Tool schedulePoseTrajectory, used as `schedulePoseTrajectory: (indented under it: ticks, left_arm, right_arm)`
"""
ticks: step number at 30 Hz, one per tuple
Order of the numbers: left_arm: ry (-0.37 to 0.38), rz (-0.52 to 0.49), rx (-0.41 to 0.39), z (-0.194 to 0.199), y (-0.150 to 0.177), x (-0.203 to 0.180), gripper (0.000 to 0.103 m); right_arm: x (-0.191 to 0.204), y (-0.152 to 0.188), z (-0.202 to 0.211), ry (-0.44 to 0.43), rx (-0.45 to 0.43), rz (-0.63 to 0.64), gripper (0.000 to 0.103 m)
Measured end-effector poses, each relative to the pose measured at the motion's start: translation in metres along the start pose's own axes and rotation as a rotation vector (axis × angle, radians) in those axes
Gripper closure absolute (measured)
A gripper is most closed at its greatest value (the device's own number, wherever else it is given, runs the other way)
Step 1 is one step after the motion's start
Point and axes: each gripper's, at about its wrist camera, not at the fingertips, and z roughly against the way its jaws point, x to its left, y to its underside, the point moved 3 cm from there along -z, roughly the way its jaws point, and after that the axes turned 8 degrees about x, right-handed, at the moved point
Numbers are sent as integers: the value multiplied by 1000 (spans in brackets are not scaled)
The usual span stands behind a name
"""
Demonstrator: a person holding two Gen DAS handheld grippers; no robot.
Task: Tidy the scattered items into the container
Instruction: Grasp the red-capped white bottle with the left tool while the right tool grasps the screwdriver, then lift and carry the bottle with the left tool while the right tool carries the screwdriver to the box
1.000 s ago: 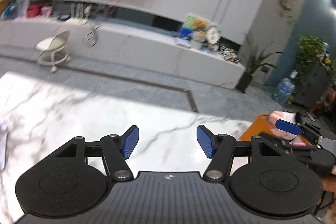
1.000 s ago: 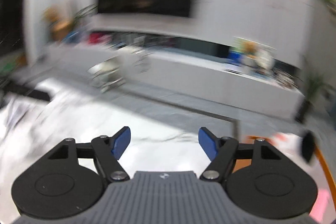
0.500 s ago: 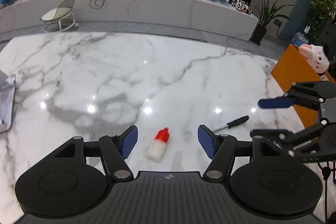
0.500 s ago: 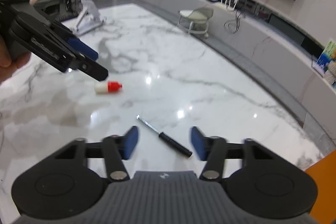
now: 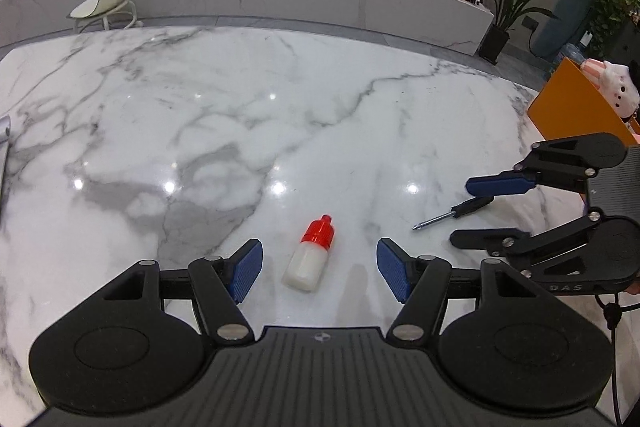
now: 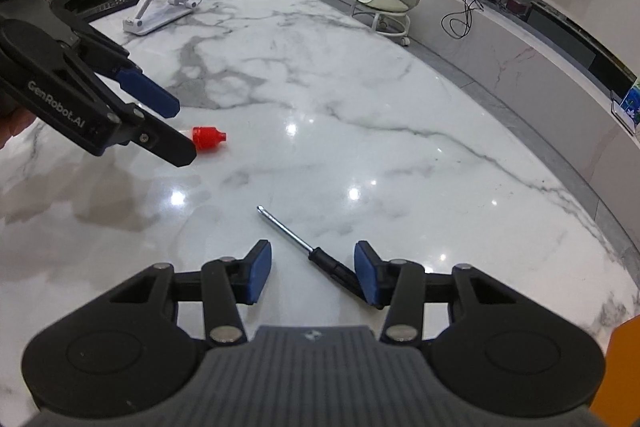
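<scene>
A small white bottle with a red cap [image 5: 310,259] lies on the marble table [image 5: 224,131], between the spread fingers of my left gripper [image 5: 320,275], which is open and just above it. The pads do not touch the bottle. A black-handled screwdriver [image 6: 316,251] lies flat between the fingers of my right gripper [image 6: 314,277], which is open; its handle end runs close to the right pad. Seen from the left wrist, the screwdriver [image 5: 456,213] sits between the right gripper's [image 5: 460,213] fingers. From the right wrist, the left gripper [image 6: 178,131] hides all but the bottle's cap [image 6: 208,138].
An orange container [image 5: 572,111] holding a plush toy [image 5: 616,91] stands at the table's right edge. A white folding stand [image 6: 160,7] rests on the far left of the table. A stool [image 5: 106,3] and a long low cabinet lie beyond the table.
Both grippers have tilted down from the wall and lowered toward the table. The bottle and screwdriver now sit between their fingers. The right jaws have narrowed.
</scene>
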Motion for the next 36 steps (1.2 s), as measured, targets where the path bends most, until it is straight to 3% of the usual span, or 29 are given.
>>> schedulePoseTrajectory:
  ticks: [5, 11, 13, 22, 27, 30, 36]
  left_arm:
    - [-10, -48, 19, -3, 1, -5, 31]
    - [-13, -68, 56, -9, 6, -6, 51]
    - [-18, -79, 59, -9, 5, -7, 56]
    - [-53, -70, 68, -8, 3, -8, 57]
    - [-77, -34, 71, -6, 1, 0, 76]
    - [-87, -29, 75, -6, 0, 1, 81]
    - [-109, -40, 80, -3, 1, -4, 82]
  right_arm:
    - [-4, 1, 0, -16, 9, -35, 54]
    - [-7, 1, 0, -44, 49, -74, 58]
    - [-5, 2, 1, -46, 56, -69, 66]
    - [-6, 4, 5, -41, 89, -98, 91]
    - [-9, 6, 6, -45, 106, -128, 92]
    - [-10, 7, 6, -39, 114, -135, 92]
    - [-16, 10, 11, -16, 115, -160, 92]
